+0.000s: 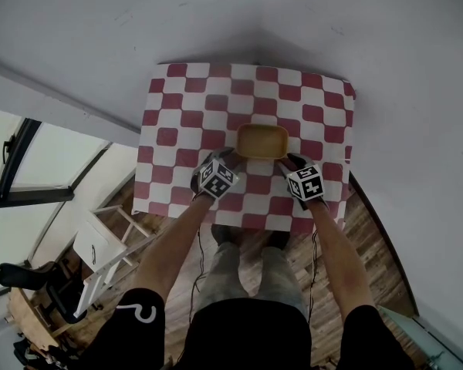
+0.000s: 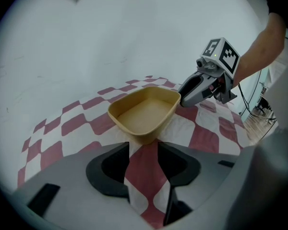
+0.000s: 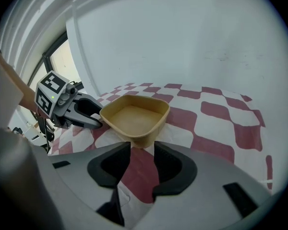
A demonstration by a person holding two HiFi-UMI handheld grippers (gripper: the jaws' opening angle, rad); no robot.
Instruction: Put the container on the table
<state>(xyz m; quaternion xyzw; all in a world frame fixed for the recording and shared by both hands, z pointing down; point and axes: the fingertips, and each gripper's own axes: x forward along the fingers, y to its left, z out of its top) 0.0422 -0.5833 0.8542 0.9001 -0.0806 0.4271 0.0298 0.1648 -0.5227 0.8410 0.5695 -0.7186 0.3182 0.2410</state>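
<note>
Upright and empty on the table — a tan container, parked on the red-and-white checks a little right of the middle, nearer the front edge than the back one. Flanked at its two near corners by the left gripper and the right gripper, both angled down and inward from bare forearms.

Left gripper view: jaws released, standing apart with only the checked cloth between them, container just ahead of the tips and not clasped. Right gripper view: same story — jaws apart, cloth alone in the gap, container just past the tips.

Tip of each gripper, seen from the other's camera, right beside the container's rim; touching or just clear, impossible to say.

Below the front edge, wood floor and a white chair off toward the left corner.
</note>
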